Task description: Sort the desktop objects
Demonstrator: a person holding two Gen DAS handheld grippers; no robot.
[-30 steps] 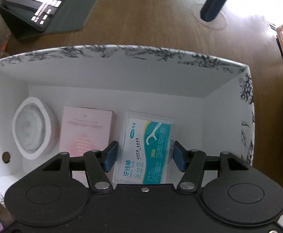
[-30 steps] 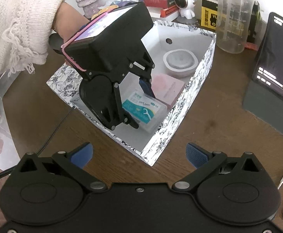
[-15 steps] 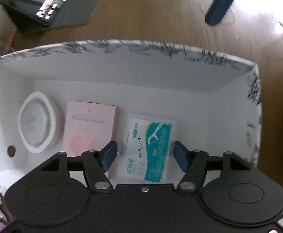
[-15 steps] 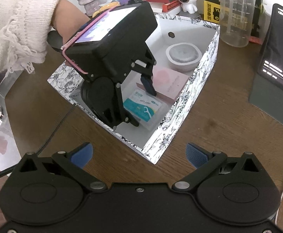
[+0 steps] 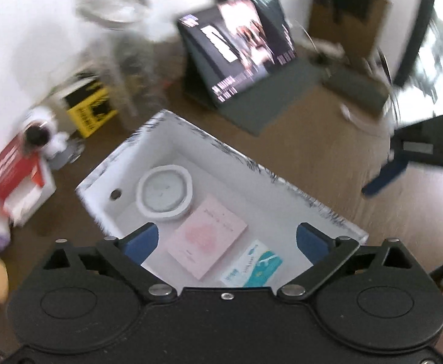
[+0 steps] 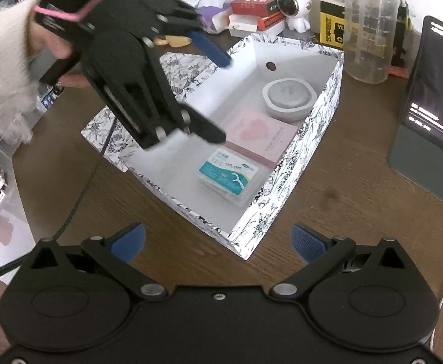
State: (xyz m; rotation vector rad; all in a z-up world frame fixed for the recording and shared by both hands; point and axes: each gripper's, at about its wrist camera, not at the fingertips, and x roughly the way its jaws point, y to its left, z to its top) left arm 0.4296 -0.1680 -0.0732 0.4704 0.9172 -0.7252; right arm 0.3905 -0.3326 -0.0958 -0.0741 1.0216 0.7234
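The left gripper (image 6: 218,97) is hovering above the floral box (image 6: 309,142) with its jaws spread wide and holding nothing. The floss pick pack (image 6: 232,176) is lying flat on the box floor, just beside the pink card (image 6: 260,135), with the round white dish (image 6: 289,98) at the far end. The right gripper (image 6: 218,242) is waiting outside the box, jaws apart. The left wrist view is blurred, so the tablet (image 5: 239,48) beyond appears propped upright.
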